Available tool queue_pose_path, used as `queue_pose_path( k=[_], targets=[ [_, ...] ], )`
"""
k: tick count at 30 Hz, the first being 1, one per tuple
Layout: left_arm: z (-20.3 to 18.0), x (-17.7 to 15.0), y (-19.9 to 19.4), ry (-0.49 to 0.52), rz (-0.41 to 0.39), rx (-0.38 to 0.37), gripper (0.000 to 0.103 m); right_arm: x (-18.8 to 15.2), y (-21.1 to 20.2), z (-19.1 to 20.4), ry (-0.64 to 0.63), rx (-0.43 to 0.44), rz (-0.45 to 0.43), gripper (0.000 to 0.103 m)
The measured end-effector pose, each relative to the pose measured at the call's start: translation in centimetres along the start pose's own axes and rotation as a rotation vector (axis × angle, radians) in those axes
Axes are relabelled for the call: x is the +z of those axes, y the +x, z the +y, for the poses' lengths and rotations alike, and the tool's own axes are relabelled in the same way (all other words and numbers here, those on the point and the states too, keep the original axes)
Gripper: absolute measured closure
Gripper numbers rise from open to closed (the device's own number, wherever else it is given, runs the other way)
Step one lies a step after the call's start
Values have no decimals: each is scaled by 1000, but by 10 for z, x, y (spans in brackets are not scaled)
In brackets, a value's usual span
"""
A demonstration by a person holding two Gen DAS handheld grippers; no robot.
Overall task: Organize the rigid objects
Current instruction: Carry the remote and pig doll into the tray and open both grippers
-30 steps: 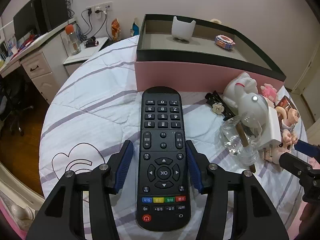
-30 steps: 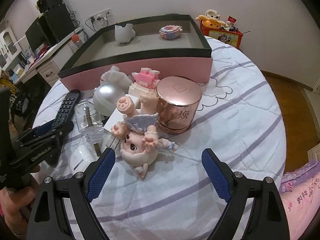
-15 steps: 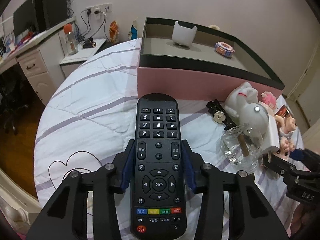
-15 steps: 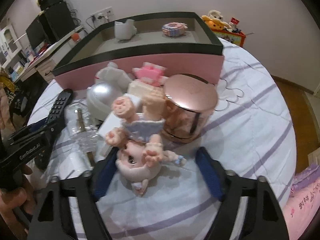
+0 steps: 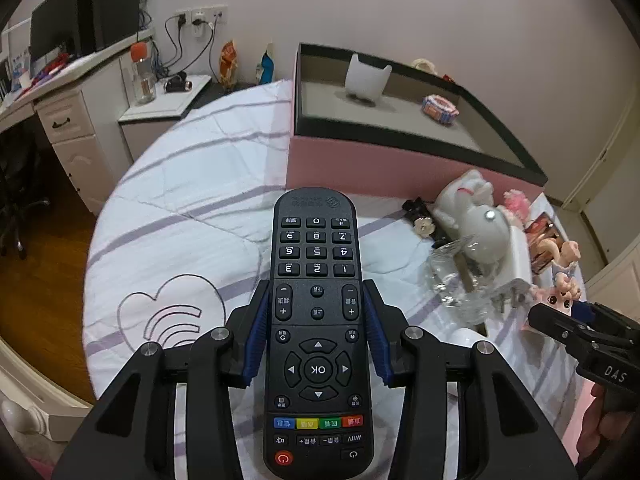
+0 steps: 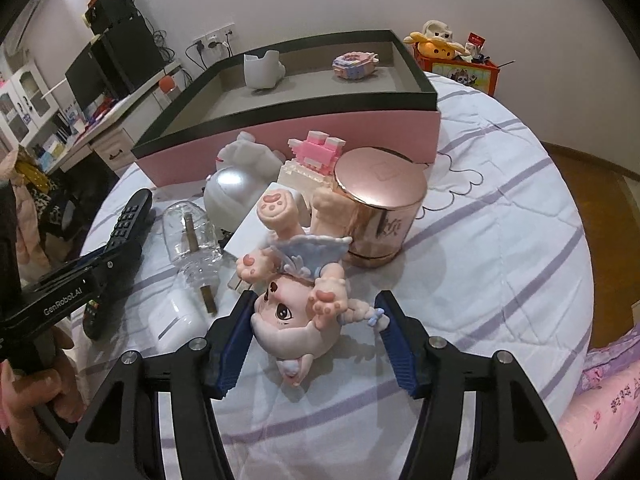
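A black remote [image 5: 316, 320] lies lengthwise between my left gripper's [image 5: 316, 286] blue pads, which press on both of its sides; the gripper is shut on it just above the bed. In the right wrist view that gripper [image 6: 100, 264] holds the remote at the left. My right gripper [image 6: 316, 300] is closing around the head of an upside-down pink doll [image 6: 296, 320]. One pad is against the head, the other at the braid. The pink box [image 5: 400, 168] with a black rim stands behind, holding a white cat-eared cup [image 5: 367, 78] and a pastel block ring [image 5: 439, 109].
A rose-gold canister [image 6: 378, 216], a pink-and-white block build [image 6: 316, 152], a white figurine [image 6: 236, 196], a clear glass dome [image 6: 192, 236] and a white case [image 6: 176, 320] crowd the striped bedcover by the doll. A desk [image 5: 60, 92] stands at the left.
My left gripper's pads closed onto the remote and raised it slightly. My right gripper moved forward over the doll and its jaws narrowed from wide open to the doll's head.
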State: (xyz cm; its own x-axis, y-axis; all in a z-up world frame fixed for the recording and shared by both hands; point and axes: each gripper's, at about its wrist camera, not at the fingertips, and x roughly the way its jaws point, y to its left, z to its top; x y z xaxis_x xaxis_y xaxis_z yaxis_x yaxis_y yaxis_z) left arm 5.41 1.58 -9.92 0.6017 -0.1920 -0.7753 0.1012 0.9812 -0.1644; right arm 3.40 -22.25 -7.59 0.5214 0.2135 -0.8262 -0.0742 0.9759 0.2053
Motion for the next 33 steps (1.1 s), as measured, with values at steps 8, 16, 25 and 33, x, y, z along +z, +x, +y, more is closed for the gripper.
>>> queue_pose_path(
  k=[8, 16, 25, 33],
  targets=[
    [-6, 13, -36, 21, -59, -14, 59, 9, -30, 2, -2, 20, -50, 43],
    [-16, 35, -53, 47, -106, -23, 59, 22, -40, 3, -20, 13, -76, 50],
    [-26, 36, -50, 67, -98, -35, 59, 17, -34, 1, -14, 31, -55, 50],
    [-32, 47, -57, 84, -119, -37, 59, 32, -56, 7, -33, 60, -106, 50]
  ],
)
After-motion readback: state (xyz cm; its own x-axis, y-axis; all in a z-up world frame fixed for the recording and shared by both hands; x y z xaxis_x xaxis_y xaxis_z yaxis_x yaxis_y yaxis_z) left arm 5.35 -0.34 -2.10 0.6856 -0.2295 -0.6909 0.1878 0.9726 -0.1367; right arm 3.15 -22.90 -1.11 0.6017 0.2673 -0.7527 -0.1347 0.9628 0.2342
